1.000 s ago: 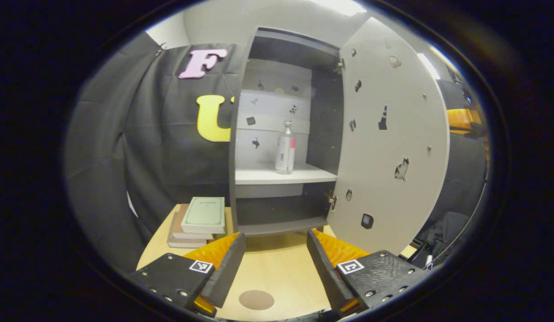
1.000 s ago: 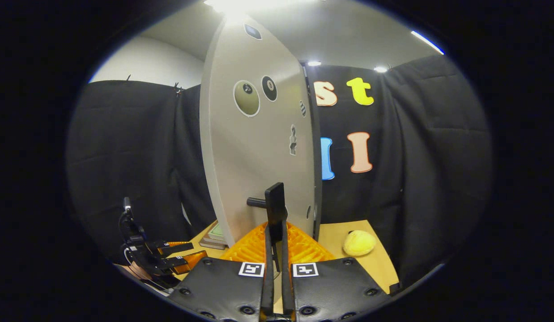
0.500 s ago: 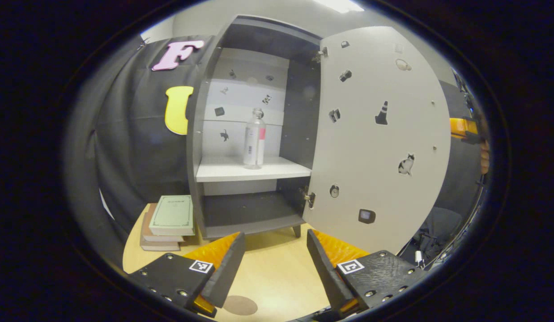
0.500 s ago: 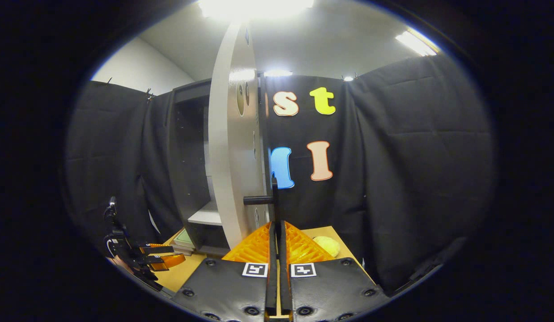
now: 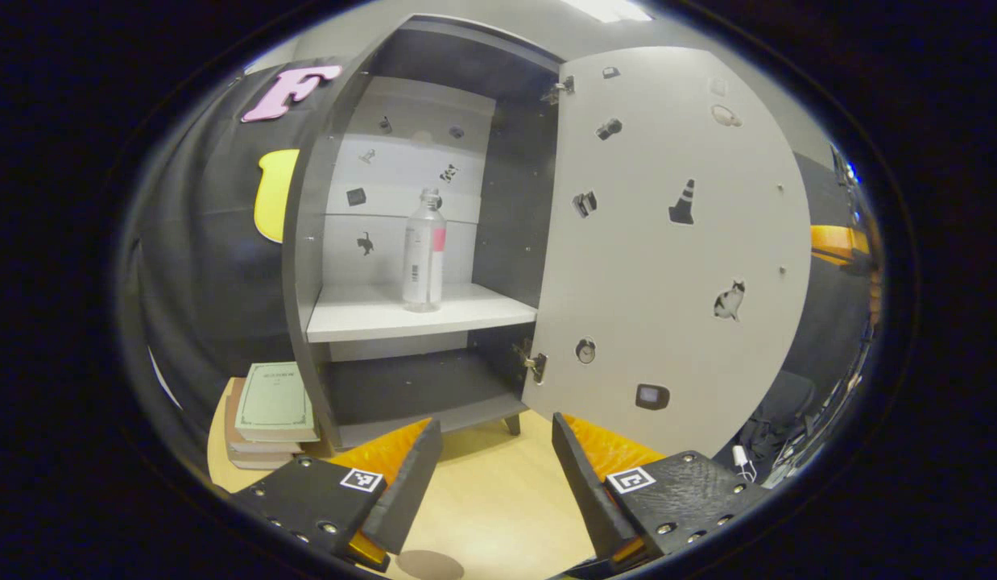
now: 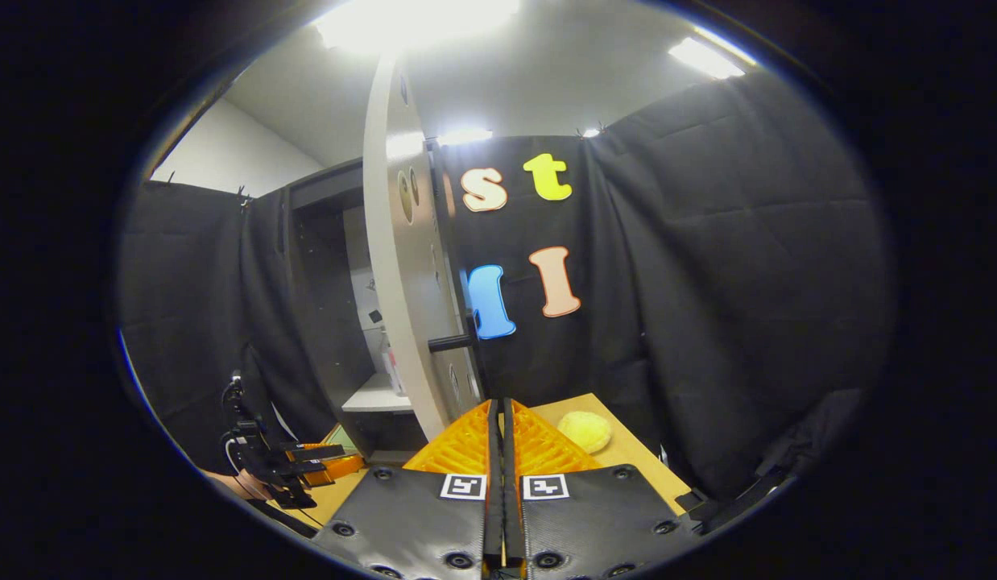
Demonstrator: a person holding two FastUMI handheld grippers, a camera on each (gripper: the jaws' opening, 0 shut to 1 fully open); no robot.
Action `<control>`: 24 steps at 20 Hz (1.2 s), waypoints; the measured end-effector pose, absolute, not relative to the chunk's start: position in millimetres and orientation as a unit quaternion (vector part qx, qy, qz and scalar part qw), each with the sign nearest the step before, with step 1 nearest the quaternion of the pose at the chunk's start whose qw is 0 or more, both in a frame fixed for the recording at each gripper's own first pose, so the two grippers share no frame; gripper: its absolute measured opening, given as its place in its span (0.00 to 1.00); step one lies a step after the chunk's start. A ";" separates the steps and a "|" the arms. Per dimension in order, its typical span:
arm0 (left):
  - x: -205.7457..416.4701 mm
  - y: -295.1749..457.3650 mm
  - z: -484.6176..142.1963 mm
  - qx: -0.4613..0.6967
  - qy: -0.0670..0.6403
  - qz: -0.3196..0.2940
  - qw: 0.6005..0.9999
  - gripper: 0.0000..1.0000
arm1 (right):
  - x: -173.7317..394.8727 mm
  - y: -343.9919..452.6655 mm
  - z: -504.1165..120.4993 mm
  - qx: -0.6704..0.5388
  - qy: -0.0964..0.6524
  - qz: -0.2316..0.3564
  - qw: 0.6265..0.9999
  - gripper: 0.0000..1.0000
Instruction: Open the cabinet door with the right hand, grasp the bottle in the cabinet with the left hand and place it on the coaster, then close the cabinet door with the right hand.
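While the cabinet (image 5: 402,242) stands with its door (image 5: 676,242) swung wide to the right, the bottle (image 5: 424,251) stands upright on the white shelf (image 5: 410,310) inside, toward the shelf's back and right of its middle, touching nothing else. Small stickers dot the back panel and the inner face of the door. Below the shelf lies a dark lower compartment. The left gripper (image 5: 490,475) hangs in front of the cabinet over the surface (image 5: 490,499), its jaws wide apart and holding nothing, well short of the bottle. At the near edge of the surface, between those jaws, part of the round brown coaster (image 5: 430,564) shows. A stack of books (image 5: 269,411) lies on the surface just left of the cabinet's foot.

From the right gripper view the door (image 6: 398,266) appears nearly edge-on, with its dark handle (image 6: 452,342) sticking out toward the right. The right gripper (image 6: 498,475) sits below and in front of the handle, apart from it, its jaws closed together with nothing between them. A yellow ball (image 6: 585,431) rests on the surface (image 6: 627,459) to the right of the door, near the curtain. The left gripper (image 6: 305,467) also shows at the lower left, held in a hand (image 6: 241,486), pointing toward the cabinet.
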State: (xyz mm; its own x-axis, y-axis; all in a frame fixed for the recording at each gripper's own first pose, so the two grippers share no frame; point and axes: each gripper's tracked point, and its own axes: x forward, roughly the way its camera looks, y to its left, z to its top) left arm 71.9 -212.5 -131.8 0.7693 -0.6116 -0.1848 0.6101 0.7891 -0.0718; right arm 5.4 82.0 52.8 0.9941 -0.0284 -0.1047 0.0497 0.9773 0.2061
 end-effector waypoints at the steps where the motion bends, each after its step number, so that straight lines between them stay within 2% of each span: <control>1: 76.2 -206.3 -131.1 -0.007 0.100 -0.316 0.943 0.82 | 2.9 75.7 51.7 0.105 0.055 -0.032 0.992 0.02; 2: 81.0 -198.5 -129.6 -0.011 0.100 -0.306 0.947 0.82 | 3.8 68.4 49.6 0.103 0.059 -0.044 0.992 0.00; 3: 85.3 -189.6 -128.6 -0.015 0.099 -0.294 0.951 0.88 | 5.2 64.5 49.1 0.103 0.060 -0.050 0.992 0.02; 7: 97.5 -158.1 -118.7 -0.028 0.096 -0.234 0.967 0.82 | 26.0 31.0 55.1 0.109 0.050 -0.063 0.991 0.00; 9: 102.1 -151.1 -110.6 -0.029 0.093 -0.213 0.972 0.82 | 48.6 13.5 60.9 0.116 0.038 -0.061 0.991 0.04; 10: 105.4 -147.6 -104.4 -0.023 0.090 -0.201 0.975 0.85 | 60.9 7.7 60.9 0.124 0.036 -0.057 0.990 0.09; 11: 112.0 -146.6 -98.5 -0.015 0.086 -0.188 0.978 0.85 | 73.5 -1.2 59.8 0.129 0.039 -0.056 0.989 0.04; 12: 117.6 -146.6 -90.1 -0.009 0.080 -0.179 0.980 0.82 | 87.2 -6.5 58.1 0.131 0.041 -0.047 0.989 0.04; 13: 122.4 -149.6 -82.5 -0.005 0.074 -0.171 0.983 0.85 | 98.7 -13.9 55.8 0.127 0.042 -0.045 0.990 0.24; 14: 127.9 -152.2 -76.8 -0.002 0.071 -0.162 0.984 0.82 | 111.1 -23.1 55.0 0.116 0.041 -0.049 0.991 0.25; 15: 133.9 -155.6 -72.6 0.001 0.070 -0.154 0.986 0.85 | 123.5 -29.4 53.8 0.108 0.041 -0.050 0.992 0.25; 16: 140.9 -160.6 -68.1 0.002 0.069 -0.148 0.987 0.88 | 135.1 -33.6 48.9 0.105 0.042 -0.050 0.992 0.18; 17: 150.2 -166.9 -64.1 0.002 0.070 -0.144 0.987 0.82 | 144.5 -33.5 47.2 0.109 0.041 -0.044 0.992 0.28; 18: 159.1 -173.1 -58.0 0.001 0.068 -0.142 0.988 0.85 | 154.6 -36.4 43.7 0.114 0.043 -0.040 0.992 0.29; 19: 169.8 -178.6 -51.7 0.000 0.065 -0.139 0.988 0.82 | 163.7 -40.4 39.5 0.115 0.047 -0.037 0.992 0.36; 20: 180.4 -184.2 -44.7 0.000 0.062 -0.137 0.989 0.85 | 172.5 -46.2 33.7 0.108 0.054 -0.038 0.992 0.46; 22: 196.2 -194.9 -31.6 -0.002 0.057 -0.135 0.989 0.85 | 186.7 -59.6 27.2 0.086 0.058 -0.048 0.993 0.74; 23: 205.8 -202.2 -23.8 -0.006 0.053 -0.136 0.989 0.85 | 197.2 -64.2 25.4 0.080 0.059 -0.048 0.994 0.80; 24: 216.7 -208.5 -16.1 -0.010 0.048 -0.137 0.989 0.85 | 203.6 -64.6 22.3 0.080 0.061 -0.048 0.994 0.82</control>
State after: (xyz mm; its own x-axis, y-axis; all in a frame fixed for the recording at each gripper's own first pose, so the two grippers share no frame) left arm 216.7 -208.5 -16.1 0.9578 -0.2723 -0.0918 0.2704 0.9622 -0.0326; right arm 203.6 -64.6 22.3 0.9880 -0.0850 -0.1293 0.1045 0.9828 0.1526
